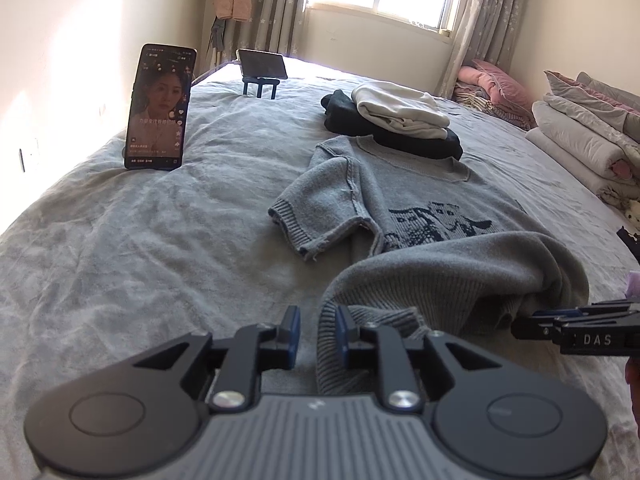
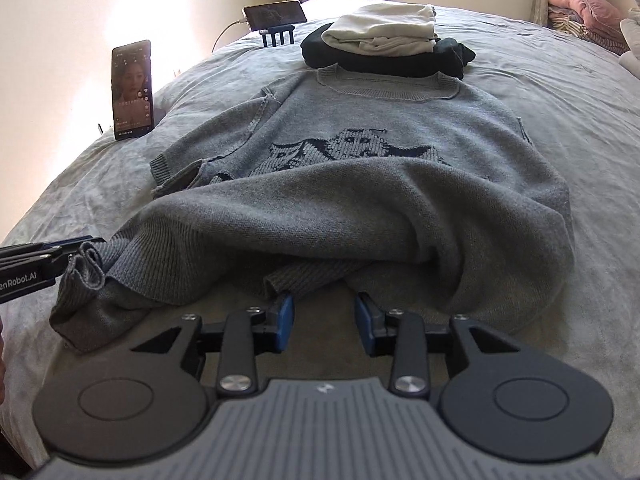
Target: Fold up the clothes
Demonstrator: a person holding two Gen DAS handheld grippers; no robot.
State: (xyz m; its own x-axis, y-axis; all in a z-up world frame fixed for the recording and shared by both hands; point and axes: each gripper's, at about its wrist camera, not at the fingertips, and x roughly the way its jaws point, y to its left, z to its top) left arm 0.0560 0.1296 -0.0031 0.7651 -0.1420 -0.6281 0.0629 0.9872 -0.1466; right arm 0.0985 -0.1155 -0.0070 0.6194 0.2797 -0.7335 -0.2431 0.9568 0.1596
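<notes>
Grey knit sweater (image 2: 360,208) half-folded on bed (image 2: 560,80), both tongs parted

A sweater (image 2: 360,152) is lying spread on the bed (image 2: 560,100), its collar toward the far edge and its hem bunching up at the near edge. A stack (image 2: 384,46) of folded clothes is sitting just behind the collar, overlapping it. A phone (image 2: 133,89) is standing to the sweater's left, near the bed's left edge. A second phone (image 2: 275,14) is resting on a stand at the far left corner, left of the stack. Bedding (image 1: 580,136) is piling up along the right edge.
</notes>
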